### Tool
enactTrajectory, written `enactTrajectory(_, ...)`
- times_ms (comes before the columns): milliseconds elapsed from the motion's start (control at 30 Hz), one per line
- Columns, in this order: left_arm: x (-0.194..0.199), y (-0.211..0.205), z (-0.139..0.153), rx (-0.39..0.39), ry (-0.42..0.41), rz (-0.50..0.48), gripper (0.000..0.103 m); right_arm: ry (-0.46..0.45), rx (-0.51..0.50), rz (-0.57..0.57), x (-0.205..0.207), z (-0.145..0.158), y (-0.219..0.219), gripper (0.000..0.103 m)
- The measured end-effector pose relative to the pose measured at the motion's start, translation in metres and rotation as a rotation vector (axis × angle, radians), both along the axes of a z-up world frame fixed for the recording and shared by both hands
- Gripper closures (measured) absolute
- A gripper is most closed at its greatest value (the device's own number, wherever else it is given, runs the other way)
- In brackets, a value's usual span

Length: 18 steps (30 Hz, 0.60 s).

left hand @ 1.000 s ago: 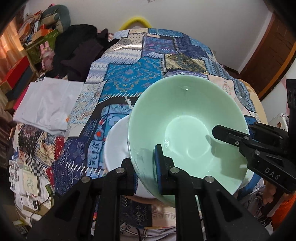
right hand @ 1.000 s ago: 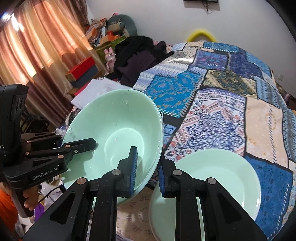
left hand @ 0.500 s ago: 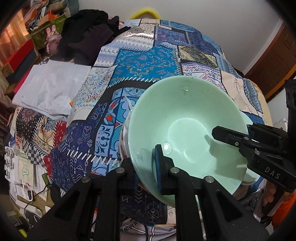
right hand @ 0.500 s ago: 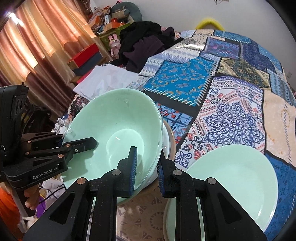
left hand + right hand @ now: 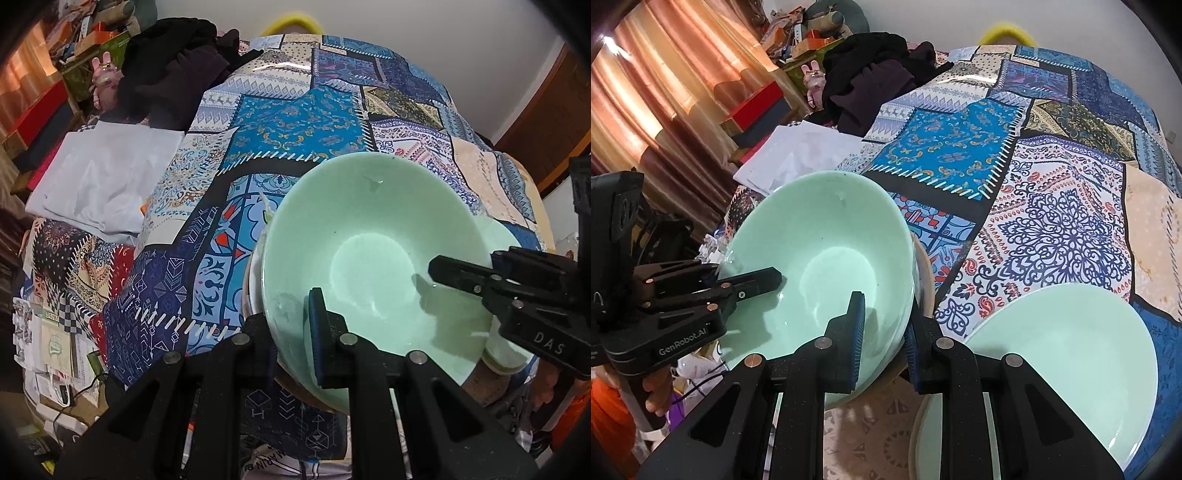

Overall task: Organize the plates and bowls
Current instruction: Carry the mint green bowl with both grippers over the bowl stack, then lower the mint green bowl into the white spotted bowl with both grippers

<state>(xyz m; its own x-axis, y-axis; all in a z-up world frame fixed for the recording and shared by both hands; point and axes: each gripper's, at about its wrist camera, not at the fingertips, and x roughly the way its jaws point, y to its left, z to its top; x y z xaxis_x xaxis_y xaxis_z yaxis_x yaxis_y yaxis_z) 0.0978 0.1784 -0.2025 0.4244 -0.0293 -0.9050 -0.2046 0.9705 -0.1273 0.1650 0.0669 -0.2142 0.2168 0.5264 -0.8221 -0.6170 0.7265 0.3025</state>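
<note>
Both grippers pinch the rim of one mint-green bowl point(image 5: 373, 251) from opposite sides. The left gripper point(image 5: 291, 332) is clamped on the near edge, one finger inside the bowl and one outside; the right gripper point(image 5: 884, 341) bites the opposite rim the same way. The bowl sits tilted, nested on a white dish point(image 5: 254, 280) with a tan rim beneath, at the near edge of a bed covered by a patchwork quilt point(image 5: 1052, 229). Just beside it on the right lies a mint-green plate point(image 5: 1067, 354), flat on the quilt. Dark clothes point(image 5: 871, 77) are heaped at the far side, and a white folded sheet point(image 5: 99, 181) lies to the left.
</note>
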Motion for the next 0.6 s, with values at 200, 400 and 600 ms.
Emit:
enactTrajectory(200,0.003,-0.002,0.0,0.021,0.005,-0.007,0.088,-0.001,0.003,-0.01,0.002,0.001,-0.008,0.082)
enactTrajectory(400,0.007,-0.006,0.002,0.02,0.032,-0.025,0.077,-0.004,0.006,-0.008,0.002,0.002,-0.01,0.082)
enactTrajectory(600,0.013,-0.012,0.009,0.018,0.059,-0.031,0.063,0.009,0.03,-0.01,0.003,0.005,-0.015,0.076)
